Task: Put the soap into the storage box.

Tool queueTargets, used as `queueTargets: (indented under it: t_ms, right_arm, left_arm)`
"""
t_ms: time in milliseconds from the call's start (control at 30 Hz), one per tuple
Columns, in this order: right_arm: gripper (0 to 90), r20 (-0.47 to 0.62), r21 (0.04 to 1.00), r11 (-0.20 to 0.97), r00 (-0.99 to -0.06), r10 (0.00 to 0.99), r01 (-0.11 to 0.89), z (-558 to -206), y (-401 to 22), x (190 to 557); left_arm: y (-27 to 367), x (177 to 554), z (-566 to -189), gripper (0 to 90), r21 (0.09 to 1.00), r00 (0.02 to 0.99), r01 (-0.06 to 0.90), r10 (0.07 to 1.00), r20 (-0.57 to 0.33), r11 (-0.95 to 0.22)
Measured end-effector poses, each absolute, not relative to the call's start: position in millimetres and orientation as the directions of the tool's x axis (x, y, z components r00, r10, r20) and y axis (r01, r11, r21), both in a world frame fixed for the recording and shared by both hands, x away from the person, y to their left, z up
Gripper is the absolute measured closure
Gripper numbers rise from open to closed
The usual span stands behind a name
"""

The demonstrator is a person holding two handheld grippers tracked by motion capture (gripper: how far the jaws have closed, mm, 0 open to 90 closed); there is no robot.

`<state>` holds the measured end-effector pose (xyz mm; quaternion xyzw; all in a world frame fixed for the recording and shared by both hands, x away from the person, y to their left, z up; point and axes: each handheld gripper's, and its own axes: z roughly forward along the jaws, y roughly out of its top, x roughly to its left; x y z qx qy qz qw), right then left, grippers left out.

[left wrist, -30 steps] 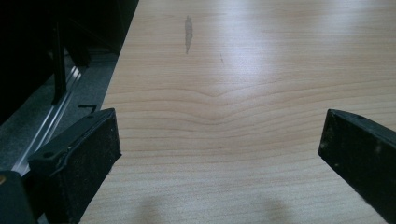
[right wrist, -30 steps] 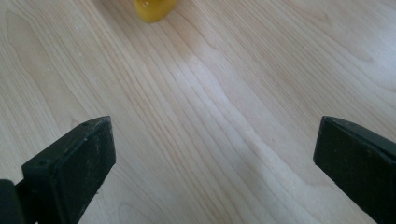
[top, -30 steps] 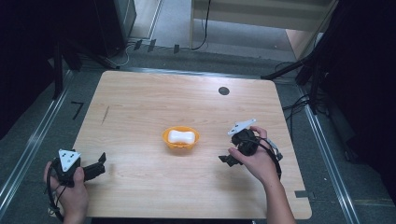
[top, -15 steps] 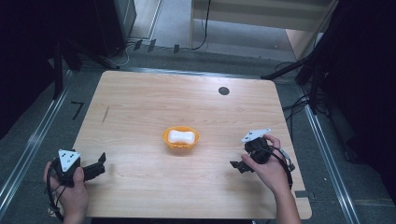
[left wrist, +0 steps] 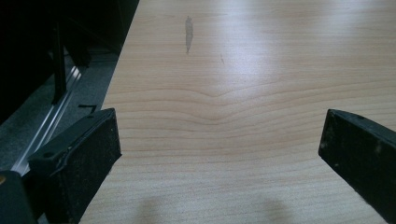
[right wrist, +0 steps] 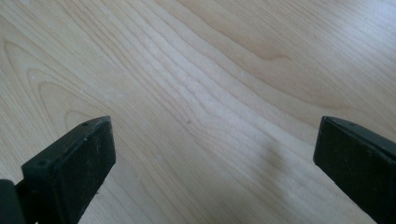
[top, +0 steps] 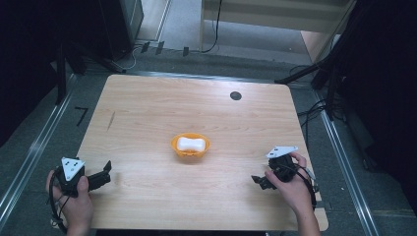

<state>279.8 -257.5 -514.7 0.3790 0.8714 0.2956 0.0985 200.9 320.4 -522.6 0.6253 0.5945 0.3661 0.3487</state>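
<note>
An orange bowl (top: 191, 146) sits at the middle of the wooden table (top: 147, 113), with a white lump (top: 190, 144) inside it. My left gripper (top: 105, 170) rests at the table's near left corner, held in a hand, open and empty. In the left gripper view its black jaws stand wide apart over bare wood (left wrist: 219, 140). My right gripper (top: 257, 181) hovers near the front right, also open with nothing between its jaws. The right gripper view looks down on bare wood grain (right wrist: 210, 116) between the spread jaws.
A small dark round hole (top: 235, 95) marks the table's far right part. A dark streak (top: 111, 120) lies on the wood at the left. Metal rails (top: 34, 152) run along both sides on the floor, with cables (top: 314, 110) at the right.
The right hand has drawn its gripper back from beside the bowl toward the table's front right edge. The left gripper has stayed put.
</note>
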Motion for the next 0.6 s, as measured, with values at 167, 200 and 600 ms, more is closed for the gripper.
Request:
queueTargets:
  t_ms: [167,200,600]
  right_arm:
    - [0.0,0.060,0.611,0.503,-0.669,0.741,0.611,-520,-269,274]
    - [0.0,0.062,0.616,0.495,-0.664,0.745,0.613,-521,-271,272]
    - [0.0,0.077,0.658,0.404,-0.591,0.803,0.636,-532,-302,253]
  left_arm:
    - [320,201,-522,0.0,0.870,0.027,0.490,0.999,0.044,-0.051]
    - [320,201,-523,0.0,0.870,0.027,0.490,0.999,0.044,-0.051]
    - [320,201,-523,0.0,0.870,0.026,0.491,0.999,0.046,-0.052]
